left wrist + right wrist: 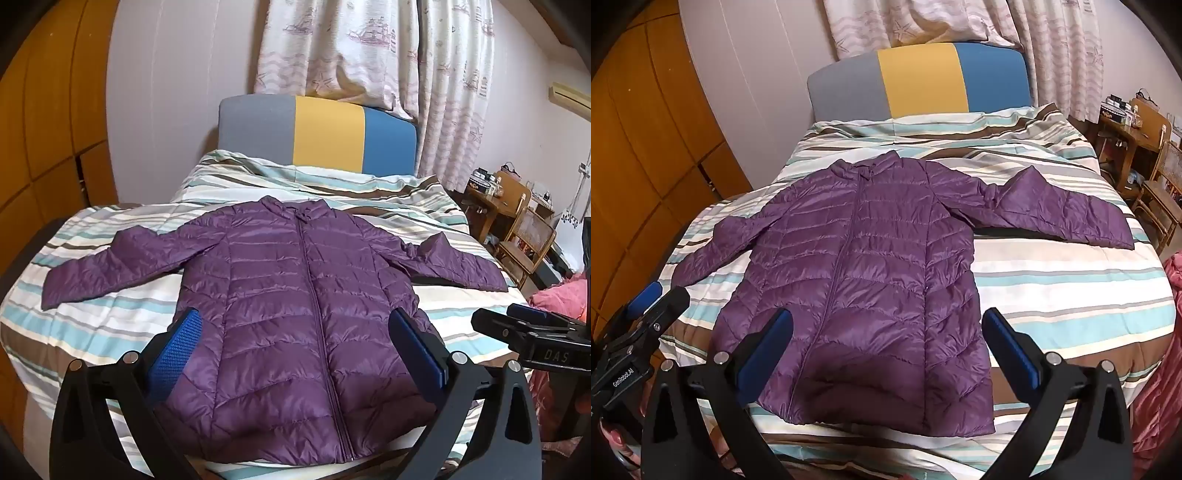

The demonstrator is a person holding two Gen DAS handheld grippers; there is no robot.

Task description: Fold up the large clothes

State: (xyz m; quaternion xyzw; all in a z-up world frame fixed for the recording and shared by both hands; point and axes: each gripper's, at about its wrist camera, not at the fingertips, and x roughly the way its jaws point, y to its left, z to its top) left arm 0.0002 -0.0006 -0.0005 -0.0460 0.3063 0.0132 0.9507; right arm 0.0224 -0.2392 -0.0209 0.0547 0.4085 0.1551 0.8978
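A purple quilted puffer jacket [295,295] lies flat and zipped on the striped bed, front up, collar far, hem near me, both sleeves spread sideways. It also shows in the right wrist view [864,258]. My left gripper [295,332] is open and empty, held above the jacket's lower part. My right gripper [886,332] is open and empty, above the hem's right half. The right gripper also shows at the right edge of the left wrist view [517,321]. The left gripper shows at the left edge of the right wrist view [653,299].
The striped duvet [110,325] covers the bed. A grey, yellow and blue headboard [317,133] stands at the far end under curtains. A wooden wardrobe [48,129] is on the left. A wooden desk and chair [517,229] and pink fabric [557,299] are on the right.
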